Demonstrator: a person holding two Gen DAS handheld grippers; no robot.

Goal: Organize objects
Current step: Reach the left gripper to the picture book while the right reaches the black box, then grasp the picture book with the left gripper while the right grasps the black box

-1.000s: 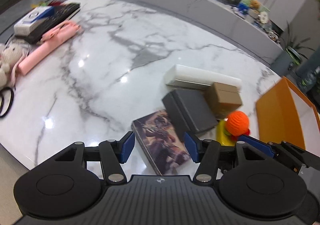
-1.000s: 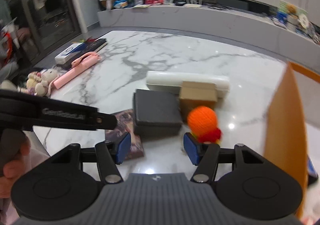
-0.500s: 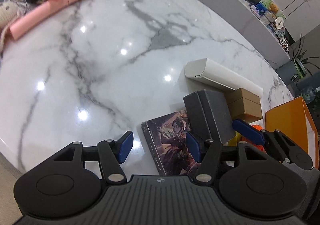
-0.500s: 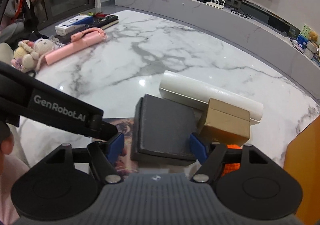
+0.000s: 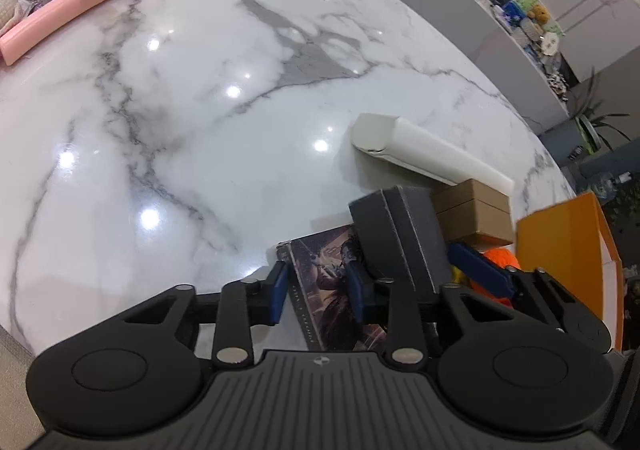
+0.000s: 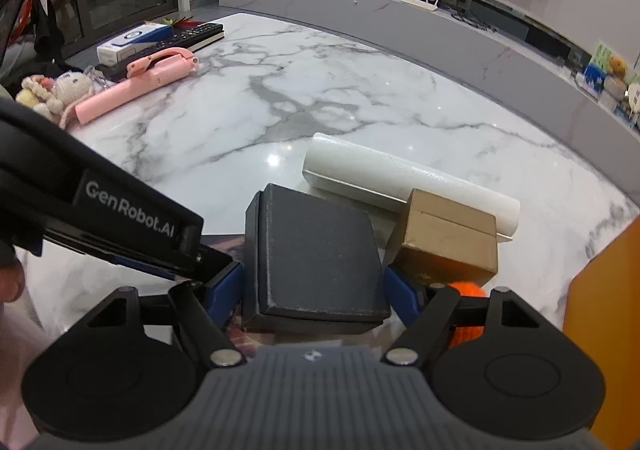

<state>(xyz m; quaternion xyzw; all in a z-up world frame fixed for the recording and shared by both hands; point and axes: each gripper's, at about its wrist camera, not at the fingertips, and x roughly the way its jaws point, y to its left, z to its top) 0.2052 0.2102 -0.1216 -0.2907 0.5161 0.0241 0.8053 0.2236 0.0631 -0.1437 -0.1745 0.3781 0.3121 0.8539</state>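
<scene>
Left view: left gripper (image 5: 316,292) closing on the book (image 5: 332,290), flat on the table (image 5: 200,109) and half under the dark box (image 5: 400,238), likely to pull it free.

Right view: right gripper (image 6: 314,292) open wide around the dark box (image 6: 312,258), pads beside its sides; pressing or not, cannot tell.

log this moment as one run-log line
left hand-held gripper: closing around illustrated book | right hand-held gripper: straddling dark grey box | marble table
</scene>
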